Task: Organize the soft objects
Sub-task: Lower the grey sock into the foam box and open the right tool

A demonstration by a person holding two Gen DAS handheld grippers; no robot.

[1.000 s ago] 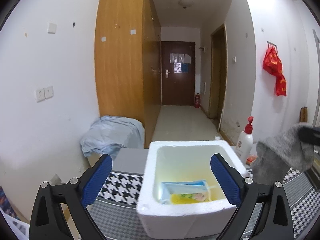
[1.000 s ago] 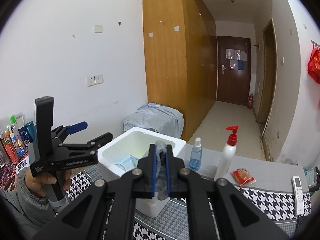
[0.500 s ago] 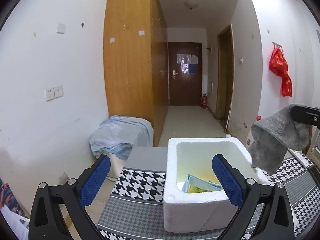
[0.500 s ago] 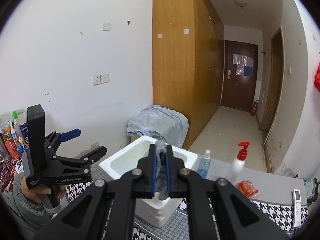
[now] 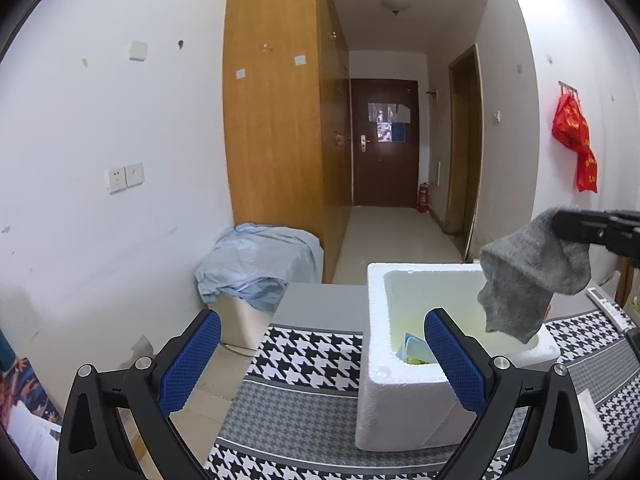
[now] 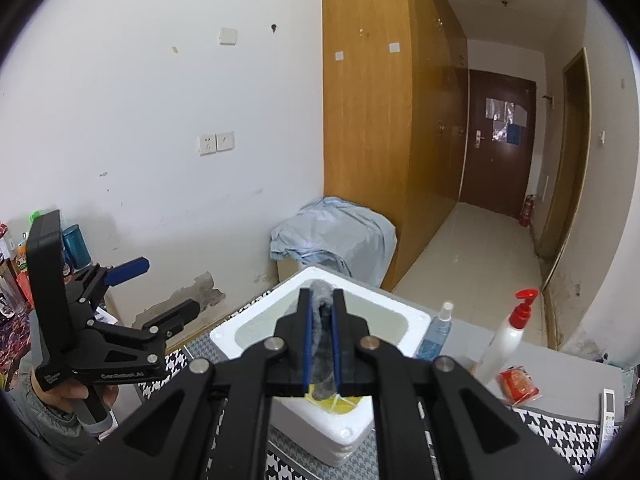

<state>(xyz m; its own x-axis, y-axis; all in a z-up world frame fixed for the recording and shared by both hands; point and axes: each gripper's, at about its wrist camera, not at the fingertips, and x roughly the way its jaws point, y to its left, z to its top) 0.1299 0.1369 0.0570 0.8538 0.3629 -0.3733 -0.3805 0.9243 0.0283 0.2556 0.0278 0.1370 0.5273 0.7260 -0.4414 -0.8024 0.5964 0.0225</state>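
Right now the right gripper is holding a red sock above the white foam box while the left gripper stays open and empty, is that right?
Not quite: the sock is grey, not red, as the left wrist view shows. The rest holds: the right gripper pinches it above the white foam box, and the left gripper is open and empty.

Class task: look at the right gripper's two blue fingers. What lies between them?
A grey sock, pinched between the right gripper's fingers in the right wrist view, hanging over the white foam box.

Bright, even light — fisheye-warped edges.
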